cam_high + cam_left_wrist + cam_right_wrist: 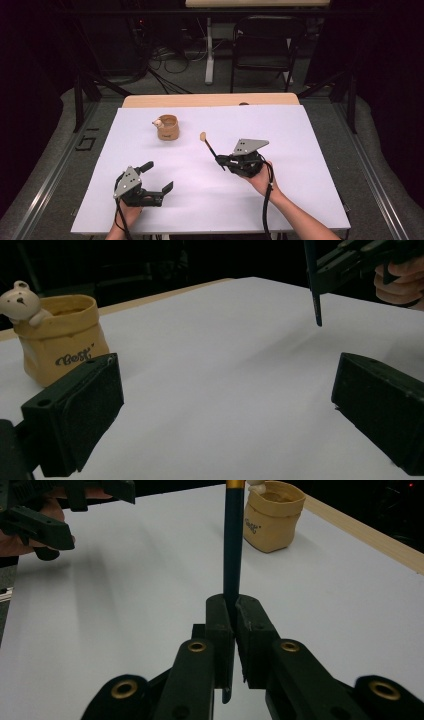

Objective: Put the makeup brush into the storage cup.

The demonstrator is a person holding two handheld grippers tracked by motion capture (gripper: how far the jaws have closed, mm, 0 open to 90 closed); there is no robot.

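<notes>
Pinched between the right gripper's (220,159) closed jaws, a dark-handled spoon (209,145) points toward the tan bear cup (167,127); the left gripper (156,176), jaws spread wide, sits nearer the person than that cup.

A person's two hands work over a white-covered bench (300,200). The right tool (223,159) grips a dark-handled spoon (209,145), its pale bowl pointing toward the far edge. The left tool (159,177) rests near the front edge, jaws spread apart. A tan pot (168,127) stands toward the back, well apart from both.
</notes>
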